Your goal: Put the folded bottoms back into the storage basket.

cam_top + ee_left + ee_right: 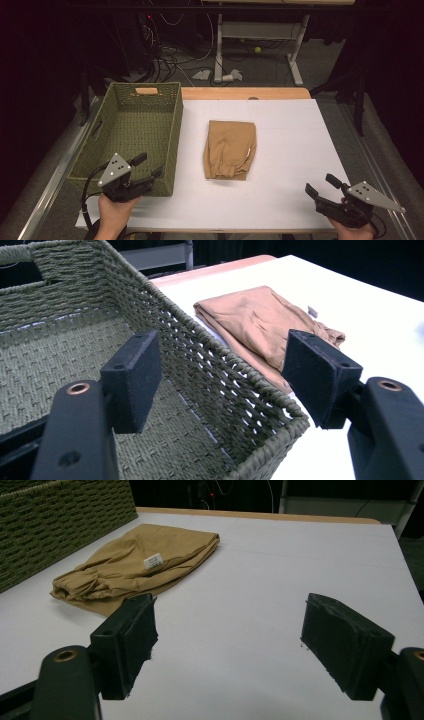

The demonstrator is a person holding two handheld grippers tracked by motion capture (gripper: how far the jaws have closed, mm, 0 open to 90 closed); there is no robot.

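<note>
while garment (229,149) outside, basket (172,131) bare

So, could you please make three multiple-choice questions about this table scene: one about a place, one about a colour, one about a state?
1. Where does the folded cloth lie?
A. inside the basket
B. on the white table, right of the basket
C. on the floor

2. What colour is the basket?
A. green
B. red
C. white

3. How are the left gripper and the right gripper?
A. both open, holding nothing
B. both shut on the cloth
C. left one shut on the basket rim

Answers:
1 B, the cloth rests on the table, apart from the basket wall.
2 A, its woven sides are olive green.
3 A, each gripper view shows a wide gap between the fingers.
</note>
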